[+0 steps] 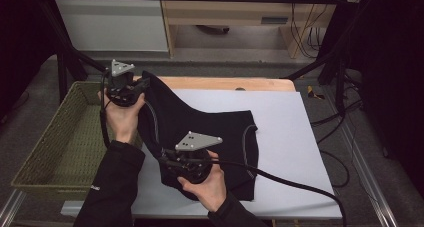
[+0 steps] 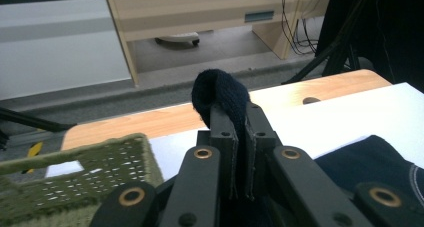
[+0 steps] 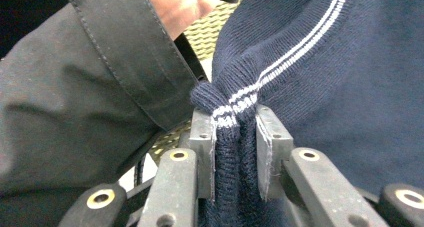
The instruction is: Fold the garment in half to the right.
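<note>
Wooden table [image 1: 225, 82]; white sheet [image 1: 295, 152] covers most; dark sweater [image 1: 210, 127] partly on sheet; green basket [image 1: 65, 137] at left edge

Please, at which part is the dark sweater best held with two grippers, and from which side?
At its ribbed, striped edge. The right gripper is shut on a bunch of it, and the left gripper pinches a fold of the sweater beside the basket. Probably come from the person's side: that bunched edge gives the jaws something thick to clamp.
</note>
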Action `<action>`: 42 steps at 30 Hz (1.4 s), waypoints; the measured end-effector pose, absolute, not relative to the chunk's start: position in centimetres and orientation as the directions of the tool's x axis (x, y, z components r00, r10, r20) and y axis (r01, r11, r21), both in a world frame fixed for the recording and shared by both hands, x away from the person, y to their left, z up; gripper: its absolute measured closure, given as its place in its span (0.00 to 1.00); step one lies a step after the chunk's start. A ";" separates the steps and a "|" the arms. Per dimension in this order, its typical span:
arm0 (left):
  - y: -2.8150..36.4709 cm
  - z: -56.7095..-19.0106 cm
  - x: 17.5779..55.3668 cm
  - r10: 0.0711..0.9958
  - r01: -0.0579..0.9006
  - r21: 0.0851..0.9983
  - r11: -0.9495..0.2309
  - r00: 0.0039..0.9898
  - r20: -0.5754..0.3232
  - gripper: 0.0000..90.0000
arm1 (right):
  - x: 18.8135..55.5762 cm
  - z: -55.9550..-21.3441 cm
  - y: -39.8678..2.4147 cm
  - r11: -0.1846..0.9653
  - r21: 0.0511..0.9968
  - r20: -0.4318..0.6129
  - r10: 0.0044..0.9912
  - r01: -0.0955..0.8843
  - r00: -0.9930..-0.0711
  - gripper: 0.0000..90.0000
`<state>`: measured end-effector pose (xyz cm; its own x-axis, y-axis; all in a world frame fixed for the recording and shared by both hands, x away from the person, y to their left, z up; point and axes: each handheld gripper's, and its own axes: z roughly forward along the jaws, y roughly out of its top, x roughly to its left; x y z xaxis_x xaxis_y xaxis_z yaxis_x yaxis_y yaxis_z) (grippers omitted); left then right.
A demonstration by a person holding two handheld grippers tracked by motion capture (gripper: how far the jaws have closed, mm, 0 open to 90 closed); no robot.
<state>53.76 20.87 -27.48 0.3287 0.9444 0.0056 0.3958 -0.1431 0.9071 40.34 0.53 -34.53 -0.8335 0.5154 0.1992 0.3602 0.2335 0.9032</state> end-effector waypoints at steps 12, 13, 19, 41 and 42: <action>16.6 -29.1 55.1 0.924 0.404 0.897 -0.177 0.383 0.010 0.95 | 39.9 -36.3 -2.6 0.179 0.901 0.216 0.604 0.395 -0.768 0.82; 16.2 -29.3 55.3 0.922 0.402 0.898 -0.179 0.386 0.011 0.95 | 39.8 -36.5 -2.8 0.175 0.902 0.215 0.611 0.395 -0.762 0.82; 14.8 -30.5 55.9 0.915 0.403 0.897 -0.181 0.403 0.003 0.95 | 39.6 -37.4 -4.1 0.167 0.907 0.198 0.641 0.387 -0.742 0.82; 8.5 -33.6 57.6 0.883 0.443 0.865 -0.236 0.469 0.001 0.95 | 38.6 -39.8 -9.4 0.120 0.891 0.213 0.741 0.437 -0.637 0.82; 8.2 -33.7 57.6 0.881 0.443 0.865 -0.235 0.473 -0.003 0.95 | 38.6 -39.9 -9.6 0.120 0.891 0.212 0.744 0.438 -0.634 0.82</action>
